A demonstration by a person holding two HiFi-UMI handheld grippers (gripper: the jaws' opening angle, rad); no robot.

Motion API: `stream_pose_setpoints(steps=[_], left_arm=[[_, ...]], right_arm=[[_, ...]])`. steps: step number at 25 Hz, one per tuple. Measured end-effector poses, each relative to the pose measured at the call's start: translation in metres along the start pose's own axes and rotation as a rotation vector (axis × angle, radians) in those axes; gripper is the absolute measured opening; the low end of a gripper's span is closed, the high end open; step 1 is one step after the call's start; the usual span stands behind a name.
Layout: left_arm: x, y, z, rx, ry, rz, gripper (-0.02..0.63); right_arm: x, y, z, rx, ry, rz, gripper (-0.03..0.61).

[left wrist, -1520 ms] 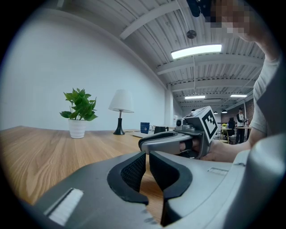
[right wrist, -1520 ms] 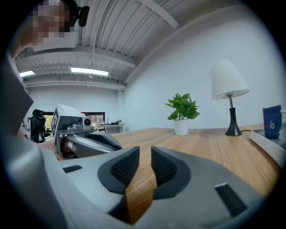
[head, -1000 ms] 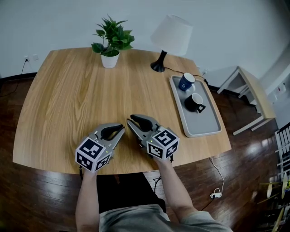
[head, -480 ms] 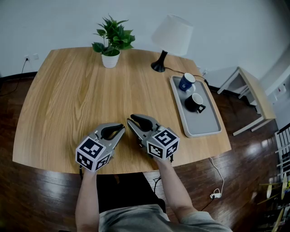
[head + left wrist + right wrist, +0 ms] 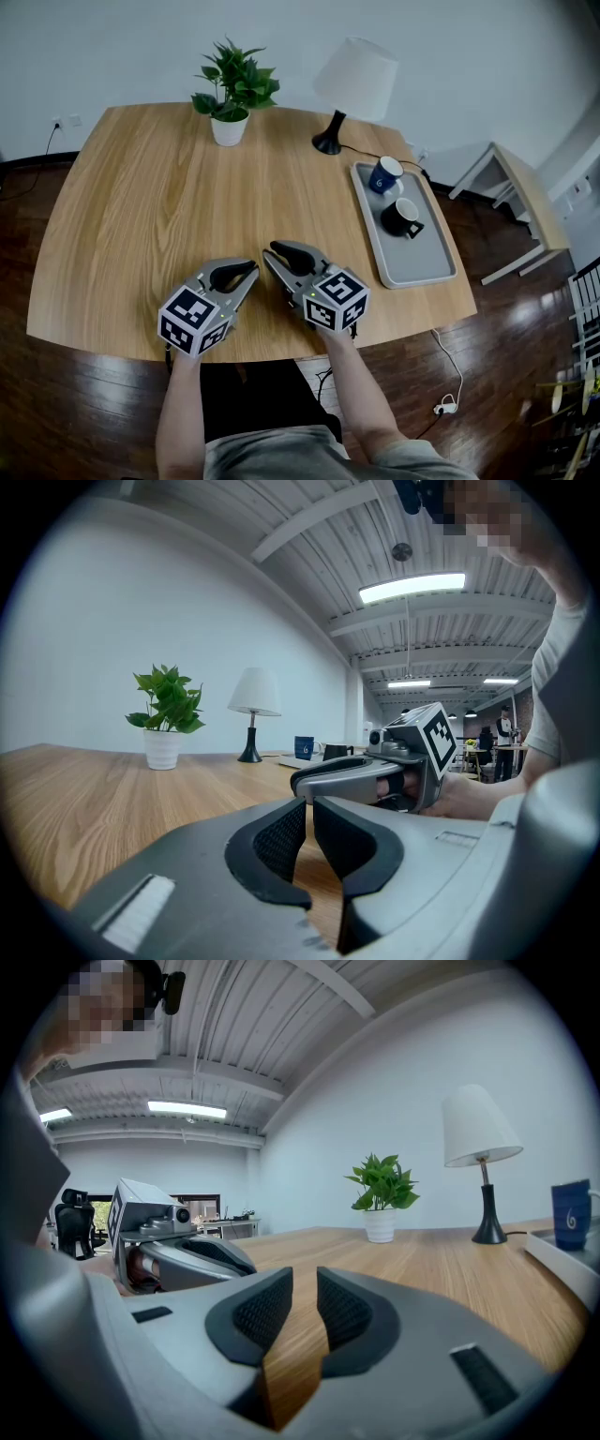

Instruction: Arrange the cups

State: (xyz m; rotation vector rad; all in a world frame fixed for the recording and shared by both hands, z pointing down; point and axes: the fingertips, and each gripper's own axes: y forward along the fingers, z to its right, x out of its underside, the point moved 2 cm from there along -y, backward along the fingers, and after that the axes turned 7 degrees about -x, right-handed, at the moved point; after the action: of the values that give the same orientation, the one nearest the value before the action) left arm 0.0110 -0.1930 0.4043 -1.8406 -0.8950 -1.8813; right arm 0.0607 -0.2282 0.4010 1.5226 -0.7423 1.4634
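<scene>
A blue cup and a black cup stand on a grey tray at the right side of the desk. The left gripper and right gripper rest at the near edge, jaws closed and empty, seemingly parked well apart from them.

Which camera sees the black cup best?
The head view: the black cup sits whole on the tray, seen from above. The left gripper view shows it tiny and far; the right gripper view misses it.
</scene>
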Motion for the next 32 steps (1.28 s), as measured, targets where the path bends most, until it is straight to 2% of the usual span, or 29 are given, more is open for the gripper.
stream_pose_setpoints(steps=[32], left_arm=[[-0.0032,0.007,0.0015,0.012,0.009,0.007,0.036]], right_arm=[[-0.0019,-0.004,0.0058,0.01,-0.005,-0.004,0.077]])
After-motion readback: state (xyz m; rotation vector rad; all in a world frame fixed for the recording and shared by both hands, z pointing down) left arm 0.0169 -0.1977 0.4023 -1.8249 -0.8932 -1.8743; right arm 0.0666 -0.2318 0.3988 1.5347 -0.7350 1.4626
